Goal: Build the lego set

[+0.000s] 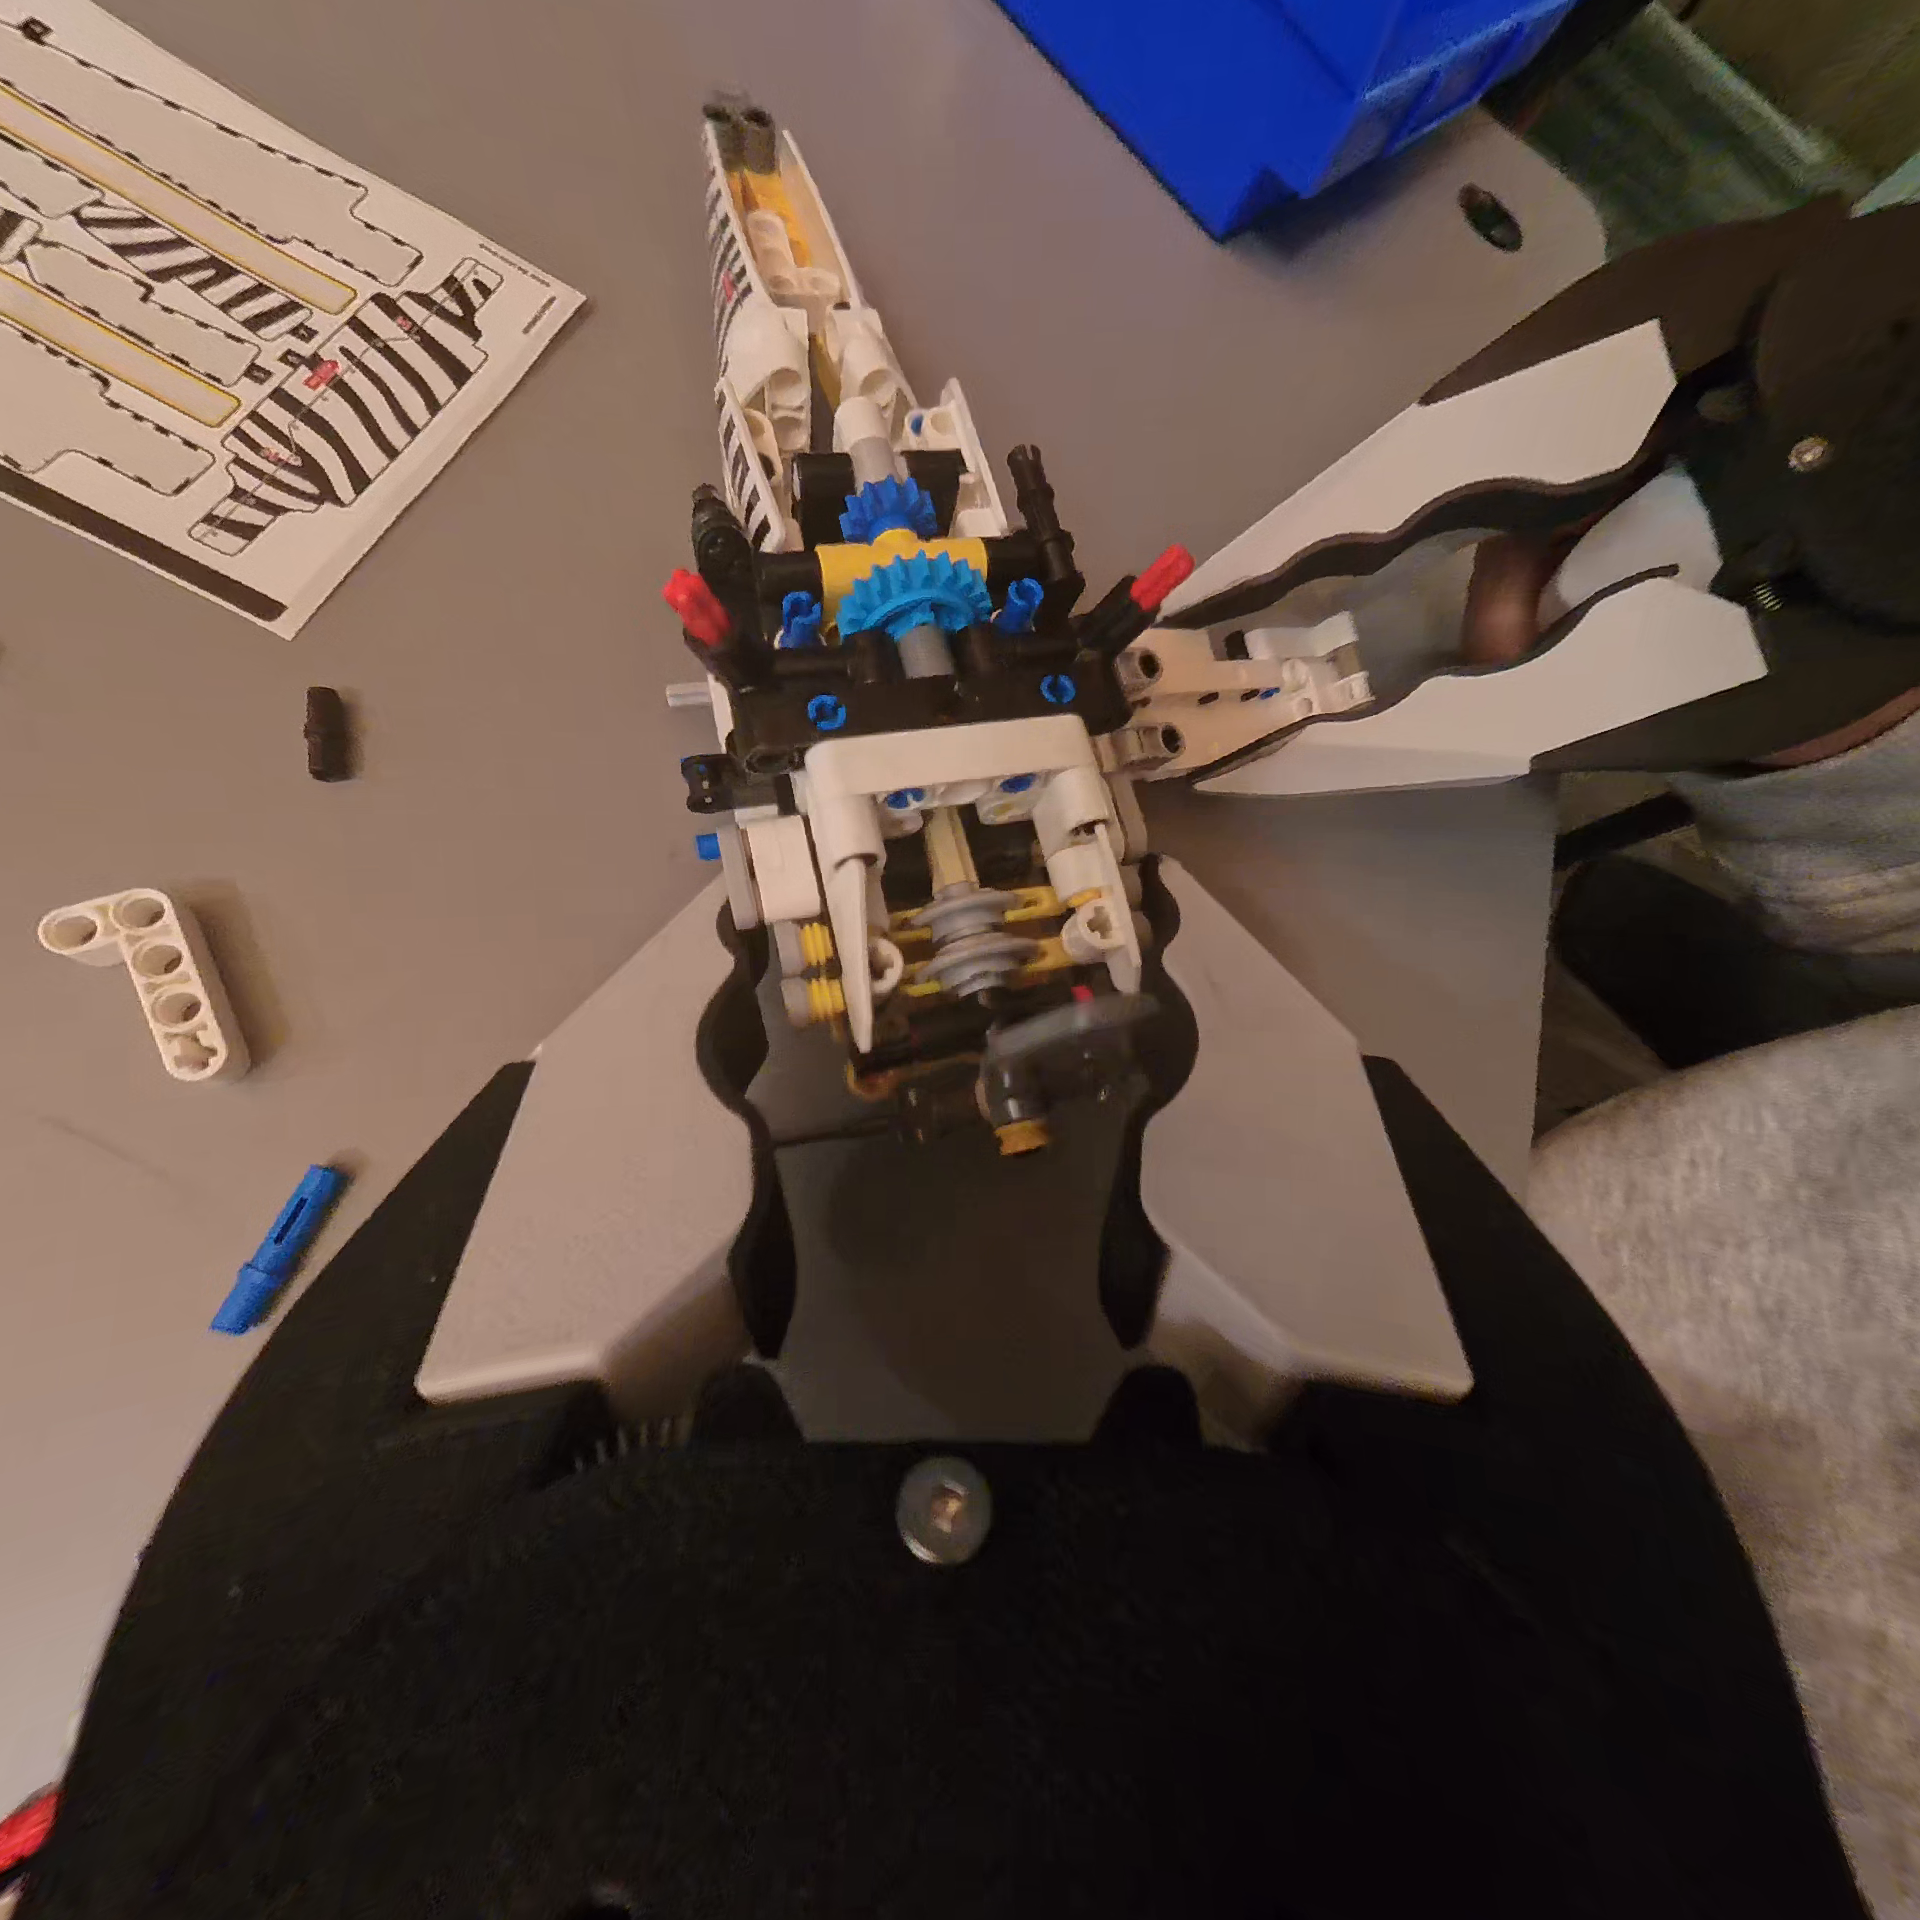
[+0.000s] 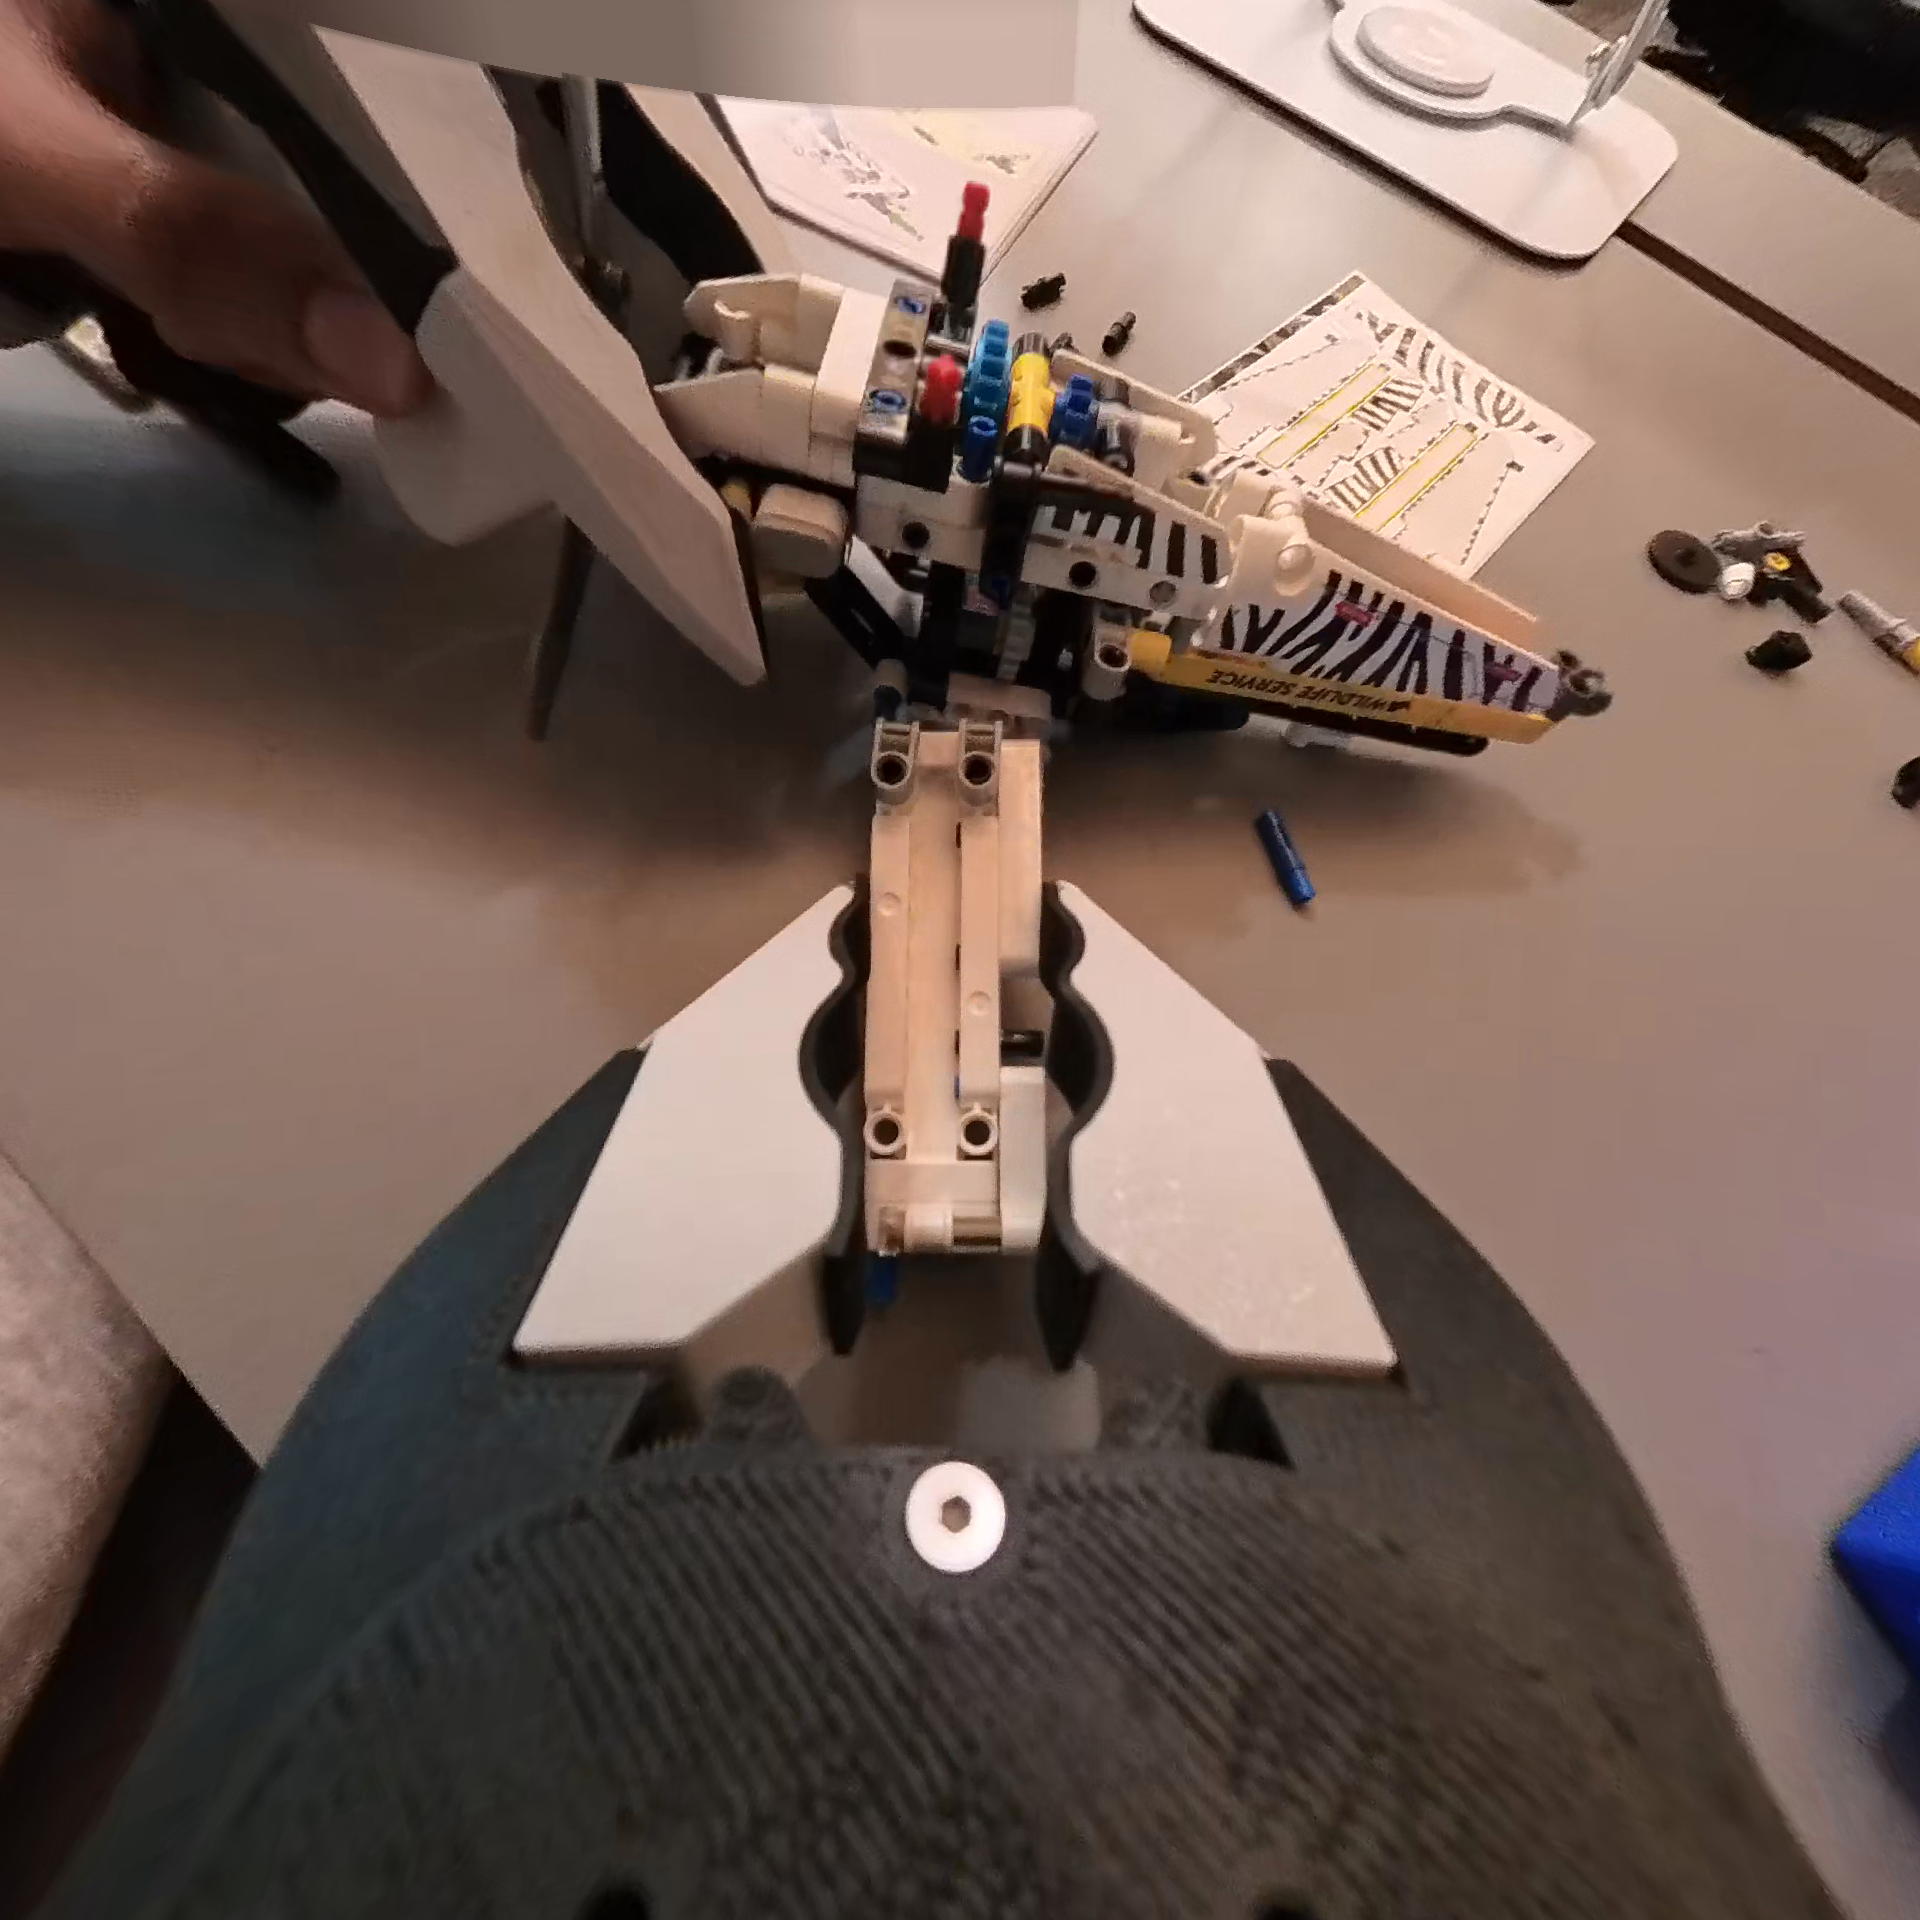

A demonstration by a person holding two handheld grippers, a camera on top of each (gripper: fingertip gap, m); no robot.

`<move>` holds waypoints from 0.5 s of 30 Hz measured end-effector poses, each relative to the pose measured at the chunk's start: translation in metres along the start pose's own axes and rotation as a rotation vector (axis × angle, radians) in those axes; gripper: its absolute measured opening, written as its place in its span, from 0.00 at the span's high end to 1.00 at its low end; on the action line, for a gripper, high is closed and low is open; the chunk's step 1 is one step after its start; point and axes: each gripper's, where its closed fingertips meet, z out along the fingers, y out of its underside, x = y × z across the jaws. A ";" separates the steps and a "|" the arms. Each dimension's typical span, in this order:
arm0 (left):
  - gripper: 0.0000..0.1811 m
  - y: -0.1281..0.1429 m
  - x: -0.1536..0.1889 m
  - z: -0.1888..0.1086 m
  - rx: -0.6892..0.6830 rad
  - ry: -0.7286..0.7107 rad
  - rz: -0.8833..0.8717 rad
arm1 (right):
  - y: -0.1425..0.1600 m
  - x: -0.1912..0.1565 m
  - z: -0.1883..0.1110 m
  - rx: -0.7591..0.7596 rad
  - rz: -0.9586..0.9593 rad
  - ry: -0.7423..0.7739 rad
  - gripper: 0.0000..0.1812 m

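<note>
Left wrist view: both grippers clamped, left gripper [image 1: 935, 997] on model [image 1: 904, 665], right gripper [image 1: 1174, 675] on white subassembly [image 1: 1236, 675] at its side.

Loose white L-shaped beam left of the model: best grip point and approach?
Grip the long arm of the white L-shaped beam across its narrow width, coming straight down from above. It lies flat on the table, holes up, with open space around it; the long arm gives parallel side walls, the elbow does not.
</note>
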 end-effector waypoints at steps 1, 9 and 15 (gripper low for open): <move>0.60 0.000 0.000 -0.001 0.005 0.007 -0.006 | 0.000 -0.001 0.001 -0.004 0.001 -0.002 0.83; 0.60 -0.001 0.001 -0.001 0.017 0.024 -0.013 | 0.010 -0.014 0.010 -0.158 0.143 -0.042 0.83; 0.60 -0.002 0.000 -0.002 0.026 0.029 -0.019 | 0.003 -0.012 0.008 -0.166 0.210 -0.039 0.83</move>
